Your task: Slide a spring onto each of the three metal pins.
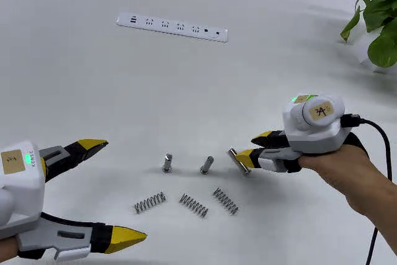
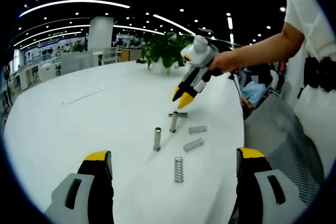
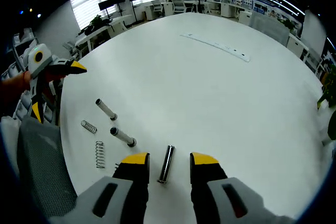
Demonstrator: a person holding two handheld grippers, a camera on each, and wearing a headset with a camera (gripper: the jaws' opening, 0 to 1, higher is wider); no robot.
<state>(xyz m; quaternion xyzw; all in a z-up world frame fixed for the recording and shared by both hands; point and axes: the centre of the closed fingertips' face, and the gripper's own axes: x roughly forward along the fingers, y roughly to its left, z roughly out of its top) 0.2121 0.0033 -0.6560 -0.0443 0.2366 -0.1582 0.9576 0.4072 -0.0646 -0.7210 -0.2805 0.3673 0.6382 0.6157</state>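
Observation:
Three short metal pins sit mid-table. One pin (image 1: 167, 162) stands upright, a second pin (image 1: 206, 165) stands beside it, and the third pin (image 1: 239, 161) lies on its side. Three springs (image 1: 150, 202) (image 1: 193, 205) (image 1: 226, 200) lie in a row in front of them. My right gripper (image 1: 252, 146) is open and low over the table. The lying pin (image 3: 166, 163) lies between its fingertips (image 3: 135, 158) with a gap on each side. My left gripper (image 1: 116, 190) is open wide at the near left, holding nothing, well short of the springs (image 2: 179, 169).
A white power strip (image 1: 172, 27) lies far back on the white table (image 1: 93, 91). A potted plant (image 1: 375, 17) stands at the far right corner. A black cable (image 1: 379, 153) trails from the right gripper.

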